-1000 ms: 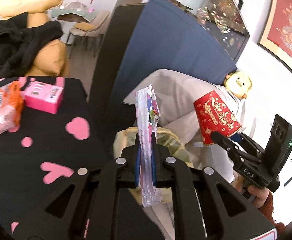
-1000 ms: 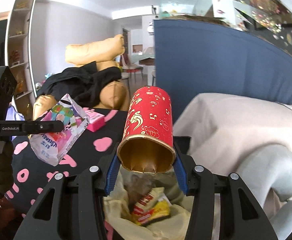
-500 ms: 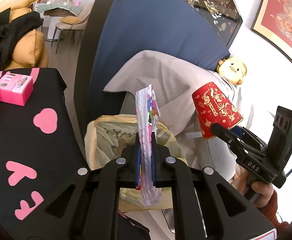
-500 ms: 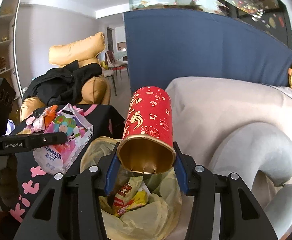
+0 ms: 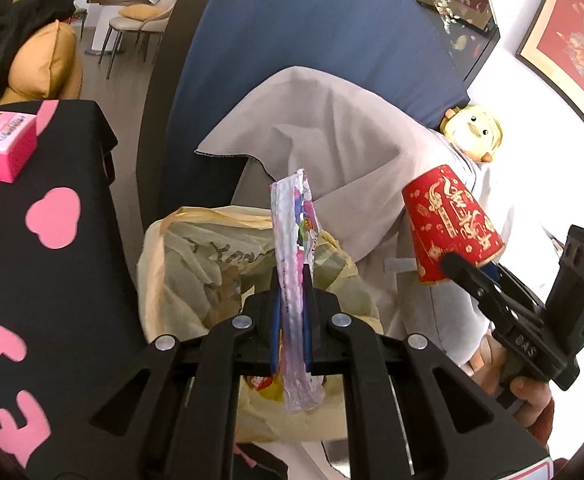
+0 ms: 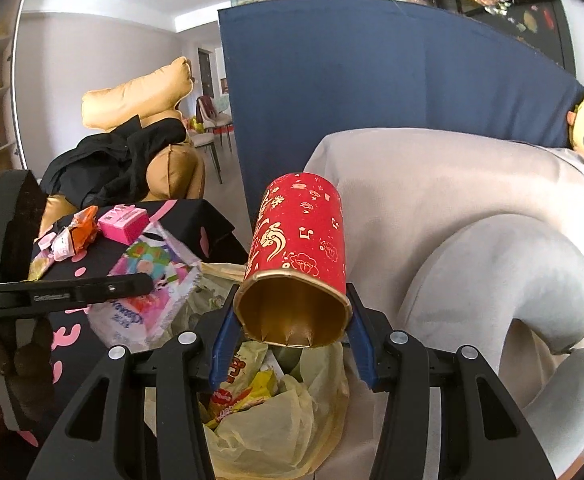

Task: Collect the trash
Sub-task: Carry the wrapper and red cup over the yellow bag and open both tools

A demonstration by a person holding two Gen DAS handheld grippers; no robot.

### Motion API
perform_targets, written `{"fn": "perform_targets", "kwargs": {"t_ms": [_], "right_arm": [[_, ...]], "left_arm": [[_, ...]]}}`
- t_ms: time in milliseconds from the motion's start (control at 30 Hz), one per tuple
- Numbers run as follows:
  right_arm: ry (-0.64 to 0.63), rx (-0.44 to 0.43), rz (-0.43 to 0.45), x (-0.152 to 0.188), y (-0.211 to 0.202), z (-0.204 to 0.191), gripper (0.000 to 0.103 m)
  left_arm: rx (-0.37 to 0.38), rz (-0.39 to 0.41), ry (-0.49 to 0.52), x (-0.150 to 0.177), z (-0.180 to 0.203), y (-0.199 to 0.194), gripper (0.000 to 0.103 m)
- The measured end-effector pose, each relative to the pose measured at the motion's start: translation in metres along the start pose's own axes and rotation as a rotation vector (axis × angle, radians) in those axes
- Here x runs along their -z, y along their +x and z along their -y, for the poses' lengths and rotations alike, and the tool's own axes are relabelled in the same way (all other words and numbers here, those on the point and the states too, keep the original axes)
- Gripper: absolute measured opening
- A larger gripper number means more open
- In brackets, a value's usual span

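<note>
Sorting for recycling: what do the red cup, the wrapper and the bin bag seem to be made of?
Red cup: probably paper, matte outside, gold foil-like lining, folded seams at the base. Wrapper: thin glossy plastic film, crinkled with a crimped edge. Bin bag: thin, pale yellow translucent plastic, softly wrinkled.

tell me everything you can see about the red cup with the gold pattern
The red cup is a paper-looking cup, red outside with gold cloud and character prints, gold inside, with its rim crumpled into small folds. It lies tilted, the open mouth toward the right wrist camera. The right gripper is clamped on it near the rim, one blue pad on each side. It hangs in the air above the open yellowish trash bag, beside the grey sofa arm, touching nothing else.
</note>
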State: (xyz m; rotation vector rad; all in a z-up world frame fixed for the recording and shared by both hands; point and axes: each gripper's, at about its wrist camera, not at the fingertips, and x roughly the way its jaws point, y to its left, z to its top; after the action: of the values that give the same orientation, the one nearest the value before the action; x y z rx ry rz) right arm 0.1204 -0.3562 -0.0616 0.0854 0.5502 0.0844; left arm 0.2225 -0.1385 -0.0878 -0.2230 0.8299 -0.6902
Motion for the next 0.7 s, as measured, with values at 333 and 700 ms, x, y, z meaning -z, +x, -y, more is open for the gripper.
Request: {"fn": "perform_targets", "kwargs": {"t_ms": [333, 700], "right_arm": [[0.008, -0.008, -0.004, 0.001, 0.003, 0.003, 0.047], [-0.004, -0.053, -0.037, 0.007, 0.015, -0.02, 0.047]], "left_arm": [[0.002, -0.045, -0.039, 0.006, -0.008, 0.018, 0.039], [-0.185, 0.006, -0.02, 0.014, -0.037, -0.033, 0.051]]}}
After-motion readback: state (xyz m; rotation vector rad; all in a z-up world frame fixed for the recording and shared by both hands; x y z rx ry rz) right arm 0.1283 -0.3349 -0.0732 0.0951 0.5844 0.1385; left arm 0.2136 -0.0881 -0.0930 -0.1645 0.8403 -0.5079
